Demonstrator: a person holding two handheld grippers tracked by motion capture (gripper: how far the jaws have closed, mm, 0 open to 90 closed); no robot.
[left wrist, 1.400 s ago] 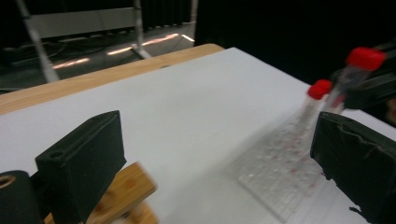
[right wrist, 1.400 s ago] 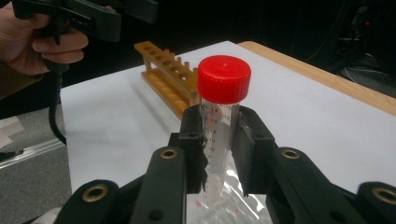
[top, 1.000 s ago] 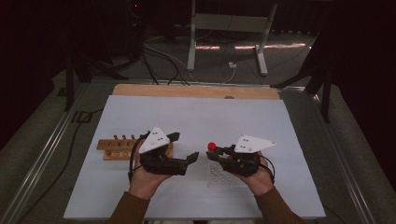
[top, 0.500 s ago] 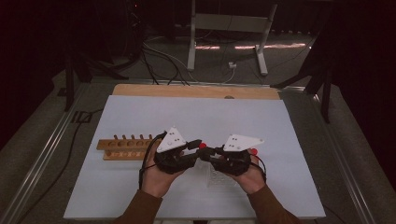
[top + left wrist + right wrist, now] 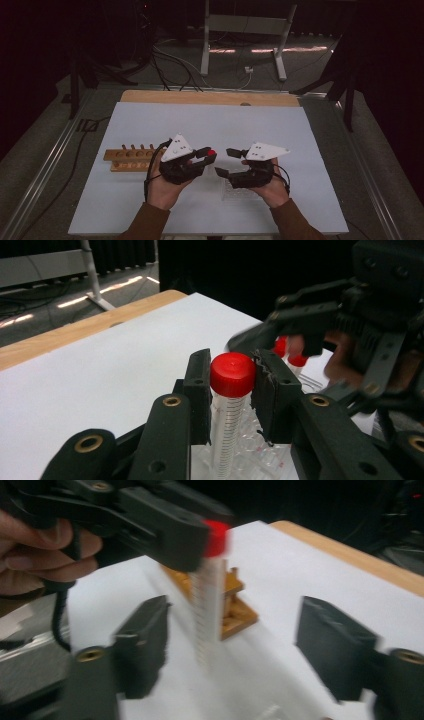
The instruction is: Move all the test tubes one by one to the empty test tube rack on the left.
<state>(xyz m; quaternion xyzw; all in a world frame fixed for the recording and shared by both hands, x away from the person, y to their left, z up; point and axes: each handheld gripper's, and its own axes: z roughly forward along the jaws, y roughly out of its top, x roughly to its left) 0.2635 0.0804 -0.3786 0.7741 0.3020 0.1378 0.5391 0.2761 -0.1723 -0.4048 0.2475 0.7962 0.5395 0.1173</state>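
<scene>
In the high view, near the lower middle of the frame, the left gripper (image 5: 207, 156) is clamped on a clear tube (image 5: 211, 153) with a red cap, its jaws pressing on the cap from both sides. The left gripper view shows this closely: the tube (image 5: 229, 410) stands upright between the two black pads just below the centre of the frame, its printed scale running down the clear wall, and the red cap sits squeezed between the pads. The right gripper (image 5: 226, 161) is just to the right of it in the high view, and its jaws have just been opening; they now stand wide apart with nothing pressed between them. In the right gripper view the tube (image 5: 209, 600) hangs upright in the upper middle of the frame, held from the upper left by the left gripper (image 5: 190, 535), while the right gripper's own two pads stand well clear of it at either side. A wooden rack (image 5: 131, 159) with pegs lies on the white table (image 5: 210, 125) at the left of the high view, beside the left hand (image 5: 165, 187). A clear plastic tray (image 5: 234, 191) rests on the table under the right gripper, and in the left gripper view two more red-capped tubes (image 5: 298, 361) stand right of centre.
</scene>
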